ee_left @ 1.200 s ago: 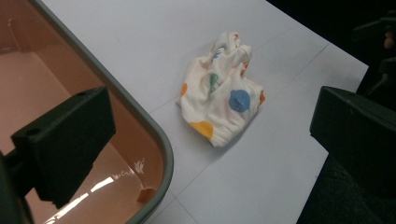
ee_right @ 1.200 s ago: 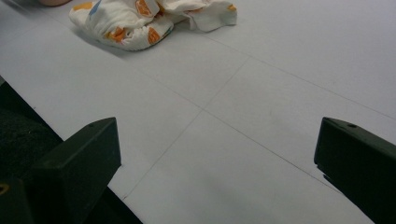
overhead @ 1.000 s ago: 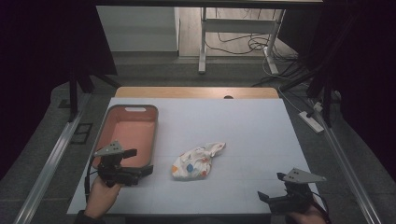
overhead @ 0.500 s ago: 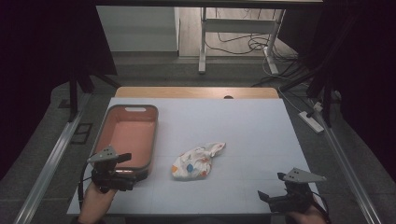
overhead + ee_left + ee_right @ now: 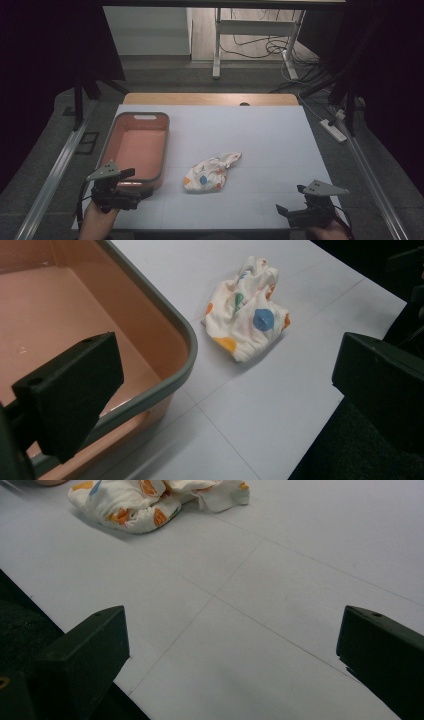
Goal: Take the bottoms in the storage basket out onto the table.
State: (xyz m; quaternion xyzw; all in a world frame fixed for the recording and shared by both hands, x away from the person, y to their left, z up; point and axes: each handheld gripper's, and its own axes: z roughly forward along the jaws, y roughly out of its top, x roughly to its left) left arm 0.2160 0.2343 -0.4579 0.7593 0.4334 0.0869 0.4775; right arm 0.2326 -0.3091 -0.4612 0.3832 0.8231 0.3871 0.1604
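Step in hand: by my read, an approach to the crumpled cloth [image 5: 211, 173], likely for a pick and a drop into the pink tub [image 5: 134, 150]; nothing was gripped yet.
Left gripper [image 5: 131, 190]: it sat at the table's near-left corner, jaws wide apart and empty, one jaw over the tub's near corner in the left gripper view.
Right gripper [image 5: 283, 211]: it hung at the near-right edge, jaws spread wide, bare white table [image 5: 260, 135] between them.
Cloth: it lay bunched on the table centre, a touch toward the near side, spotted blue, orange and green, a twisted tail trailing toward 1 o'clock.
Cloth from the left claw: out at about 2 o'clock in the high view, near but apart, just past the tub's rim.
Cloth from the right claw: off at 10 o'clock, well apart.
Tub: it stood empty along the left side, at 9 o'clock of the cloth, close but not touching.
Doing it well: I'd have kept the jaws wide, come down over the thick bunched middle rather than the thin tail, and closed deep so a fold was caught; the left claw needed to clear the tub's rim first.
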